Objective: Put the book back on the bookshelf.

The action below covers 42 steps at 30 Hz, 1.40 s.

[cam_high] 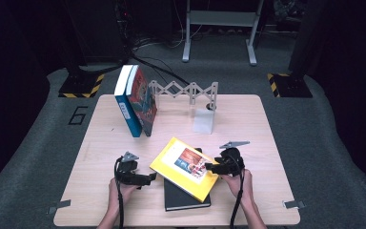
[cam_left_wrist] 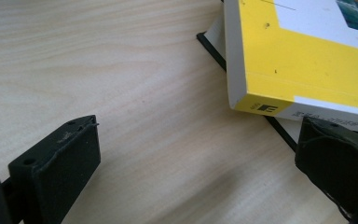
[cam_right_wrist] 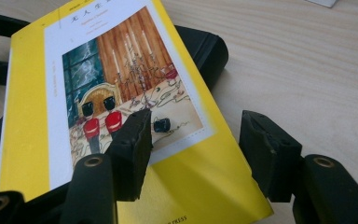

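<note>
The right gripper view shows the yellow book point(cam_right_wrist: 121, 116) lying askew on the black book point(cam_right_wrist: 205, 46), its edge between the right gripper's point(cam_right_wrist: 193, 149) half-open jaws. The left gripper point(cam_left_wrist: 196, 163) gapes wide at its corner, level over the table point(cam_left_wrist: 98, 70).

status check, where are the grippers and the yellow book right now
Left hand-held gripper open at yellow book corner. Right hand-held gripper open, straddling its edge. Yellow book askew on black book. Nothing in the way.
</note>
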Available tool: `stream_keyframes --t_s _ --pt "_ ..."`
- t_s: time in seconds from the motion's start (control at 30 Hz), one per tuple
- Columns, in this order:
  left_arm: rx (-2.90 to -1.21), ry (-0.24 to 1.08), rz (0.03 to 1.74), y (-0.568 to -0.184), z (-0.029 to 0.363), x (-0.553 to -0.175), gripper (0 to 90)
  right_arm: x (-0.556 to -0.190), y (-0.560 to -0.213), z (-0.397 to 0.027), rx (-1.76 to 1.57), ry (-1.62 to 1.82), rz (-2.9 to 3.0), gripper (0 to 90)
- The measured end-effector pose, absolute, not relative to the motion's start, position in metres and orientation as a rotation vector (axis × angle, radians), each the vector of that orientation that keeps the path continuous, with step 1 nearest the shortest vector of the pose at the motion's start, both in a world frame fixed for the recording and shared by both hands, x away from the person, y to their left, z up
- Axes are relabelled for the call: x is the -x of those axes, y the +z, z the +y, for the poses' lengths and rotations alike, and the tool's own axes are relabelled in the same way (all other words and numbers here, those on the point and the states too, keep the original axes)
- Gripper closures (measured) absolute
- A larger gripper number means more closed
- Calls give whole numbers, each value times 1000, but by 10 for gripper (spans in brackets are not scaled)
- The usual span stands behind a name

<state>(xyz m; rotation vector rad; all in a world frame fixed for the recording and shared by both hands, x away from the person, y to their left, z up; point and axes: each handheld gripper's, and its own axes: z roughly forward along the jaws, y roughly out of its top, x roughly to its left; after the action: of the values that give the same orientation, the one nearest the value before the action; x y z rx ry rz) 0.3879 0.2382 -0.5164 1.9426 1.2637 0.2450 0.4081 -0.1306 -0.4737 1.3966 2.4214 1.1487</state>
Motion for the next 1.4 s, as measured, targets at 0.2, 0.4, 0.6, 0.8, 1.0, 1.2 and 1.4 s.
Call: stream_keyframes --t_s 0.2,0.4,0.6,0.8,1.0,1.2,1.4 --pt "-1925 243 1296 -517 238 -399 0 -397 -473 -129 -1401 1143 2417 450" --pt "-1953 251 1293 -516 240 -414 1 -389 -473 -128 -1410 1148 2408 457" --pt "-1904 217 1322 -516 242 -414 0 -387 -471 -125 -1369 1138 2431 454" --pt "-1869 165 1293 -509 245 -403 0 -401 -468 -119 -1349 1144 2441 473" --pt "-1859 148 1274 -504 237 -404 0 -394 -469 -110 -1355 1101 2437 486" --pt "-1865 126 1268 -503 230 -410 1 -383 -469 -104 -1363 1093 2436 497" --pt "-1880 92 1260 -502 224 -416 1 -376 -471 -97 -1350 1117 2484 497"
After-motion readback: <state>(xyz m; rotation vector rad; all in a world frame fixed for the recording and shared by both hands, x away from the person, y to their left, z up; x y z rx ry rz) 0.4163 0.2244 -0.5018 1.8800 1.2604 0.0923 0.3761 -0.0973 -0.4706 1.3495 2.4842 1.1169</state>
